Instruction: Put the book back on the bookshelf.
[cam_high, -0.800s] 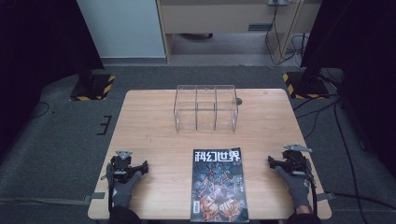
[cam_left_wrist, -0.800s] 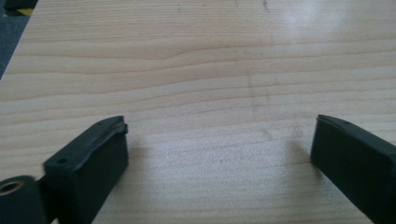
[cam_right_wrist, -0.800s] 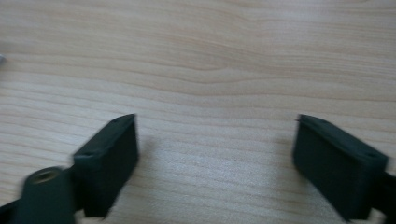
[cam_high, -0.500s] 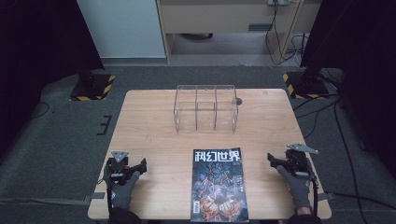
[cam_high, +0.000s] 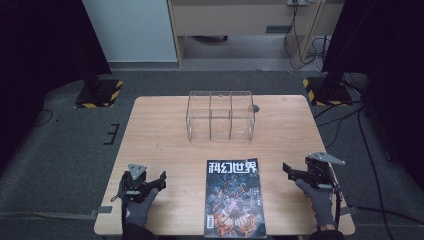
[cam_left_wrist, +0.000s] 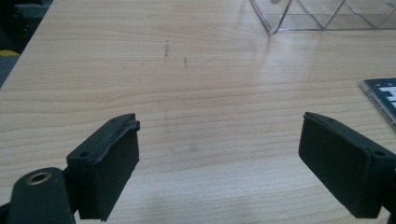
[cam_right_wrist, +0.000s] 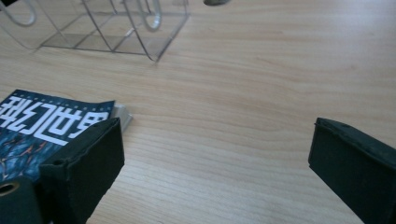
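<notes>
My left gripper (cam_high: 161, 180) and right gripper (cam_high: 287, 170) rest on the tabletop (cam_high: 165, 140) with fingers (cam_left_wrist: 108, 165) spread wide and empty, flanking the magazine (cam_high: 234, 197) lying flat between them, its cover printed with four large white Chinese characters.
</notes>
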